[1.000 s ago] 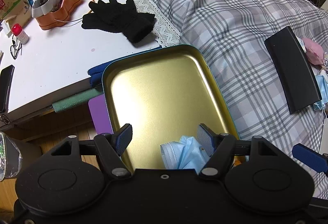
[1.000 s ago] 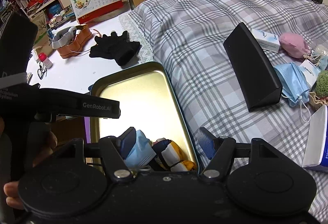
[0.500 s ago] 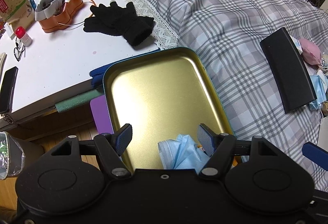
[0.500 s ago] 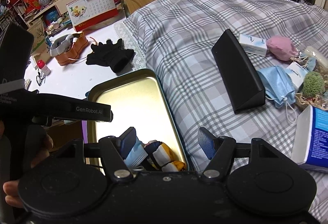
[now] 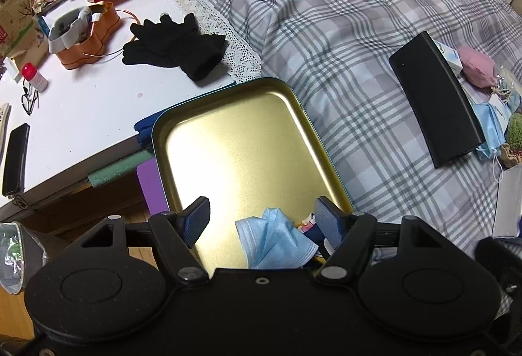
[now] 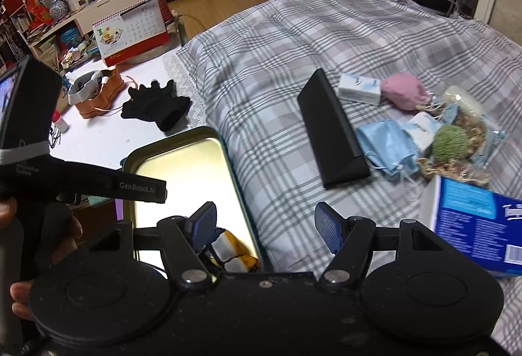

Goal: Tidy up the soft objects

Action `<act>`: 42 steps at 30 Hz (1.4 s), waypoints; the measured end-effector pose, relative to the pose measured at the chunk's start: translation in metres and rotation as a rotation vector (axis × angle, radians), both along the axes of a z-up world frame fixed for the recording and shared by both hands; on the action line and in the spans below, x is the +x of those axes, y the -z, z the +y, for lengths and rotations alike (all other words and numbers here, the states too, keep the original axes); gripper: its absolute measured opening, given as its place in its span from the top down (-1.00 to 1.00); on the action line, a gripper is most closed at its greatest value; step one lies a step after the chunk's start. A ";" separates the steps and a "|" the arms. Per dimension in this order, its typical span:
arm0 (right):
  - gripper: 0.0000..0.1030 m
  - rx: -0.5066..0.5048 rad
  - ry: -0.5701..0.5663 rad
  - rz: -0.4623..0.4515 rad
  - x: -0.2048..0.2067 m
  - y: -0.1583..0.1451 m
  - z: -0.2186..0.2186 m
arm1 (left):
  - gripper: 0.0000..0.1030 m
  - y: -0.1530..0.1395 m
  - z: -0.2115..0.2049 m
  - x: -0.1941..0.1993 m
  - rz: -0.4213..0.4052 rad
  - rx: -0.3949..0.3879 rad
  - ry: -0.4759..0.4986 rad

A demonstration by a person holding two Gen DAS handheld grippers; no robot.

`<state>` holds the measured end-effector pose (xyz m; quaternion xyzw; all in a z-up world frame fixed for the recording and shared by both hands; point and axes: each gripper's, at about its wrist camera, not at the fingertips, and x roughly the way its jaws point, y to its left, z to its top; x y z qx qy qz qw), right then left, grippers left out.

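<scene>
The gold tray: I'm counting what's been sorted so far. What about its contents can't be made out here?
- Left wrist view: the tray's near end lies behind the left hand-held gripper; the blue mask is cut off, the patterned item barely shows.
- Right wrist view: the right hand-held gripper covers the mask; the yellow-and-white cloth shows partly.

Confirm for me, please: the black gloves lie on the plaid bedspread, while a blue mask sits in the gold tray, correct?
Not quite. The black gloves lie on the white table, beside the bedspread's lace edge, as the left wrist view shows. The blue mask does sit in the gold tray.
</scene>
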<state>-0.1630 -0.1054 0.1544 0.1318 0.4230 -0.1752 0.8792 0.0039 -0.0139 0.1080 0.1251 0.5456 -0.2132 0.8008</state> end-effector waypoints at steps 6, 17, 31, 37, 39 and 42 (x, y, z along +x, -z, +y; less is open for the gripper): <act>-0.27 -0.007 0.074 -0.057 -0.033 -0.030 -0.021 | -0.32 -0.006 -0.007 -0.010 -0.025 0.011 0.024; -0.32 -0.123 0.407 -0.101 -0.156 -0.074 -0.106 | -0.32 -0.016 -0.027 -0.039 -0.057 0.000 0.092; -0.50 -0.201 0.762 0.044 -0.309 0.010 -0.129 | -0.42 -0.021 -0.055 -0.065 -0.104 0.020 0.153; -0.61 -0.253 0.782 0.042 -0.317 0.057 -0.061 | -0.42 -0.026 -0.057 -0.067 -0.105 0.014 0.151; -0.61 -0.307 0.807 0.074 -0.315 0.074 -0.037 | -0.42 -0.026 -0.056 -0.066 -0.106 0.010 0.143; -0.61 -0.424 0.863 0.085 -0.320 0.092 0.004 | -0.43 -0.024 -0.053 -0.067 -0.106 0.000 0.139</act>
